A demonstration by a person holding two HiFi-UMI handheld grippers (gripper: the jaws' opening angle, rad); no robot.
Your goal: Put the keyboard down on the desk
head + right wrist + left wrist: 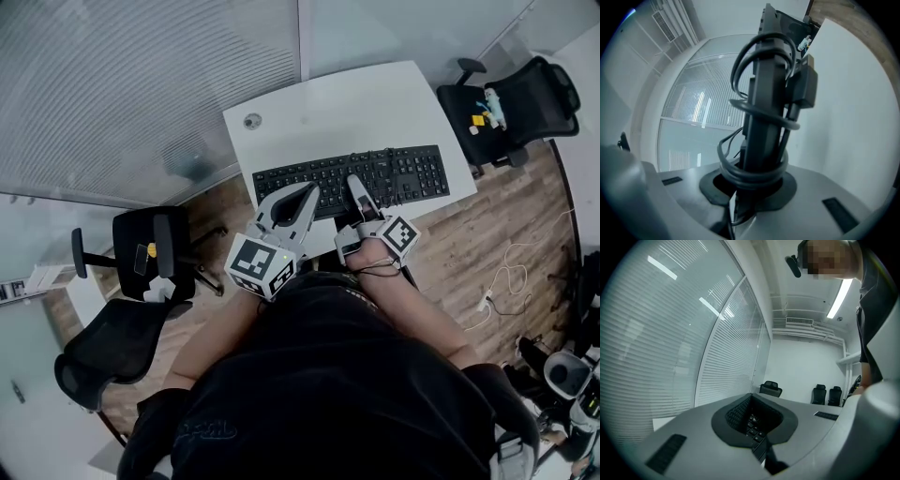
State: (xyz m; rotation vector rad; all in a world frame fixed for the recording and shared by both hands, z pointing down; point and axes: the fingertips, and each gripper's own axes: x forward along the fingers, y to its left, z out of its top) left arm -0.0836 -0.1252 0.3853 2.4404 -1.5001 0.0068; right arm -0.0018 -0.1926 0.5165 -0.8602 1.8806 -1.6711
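- The left hand-held gripper point(298, 199) and the right hand-held gripper point(357, 190) are each clamped on the near edge of the keyboard point(394, 173), low over the desk point(319, 112).
- Letting go too early could drop it.
- The wound cable point(757, 171) might snag the right jaws.

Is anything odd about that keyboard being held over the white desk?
Yes. In the right gripper view, the black keyboard has its own black cable wound round it in loose loops, right where the right hand-held gripper grips it. It would sit on that bundle when set down. Nothing looks spilled or broken.
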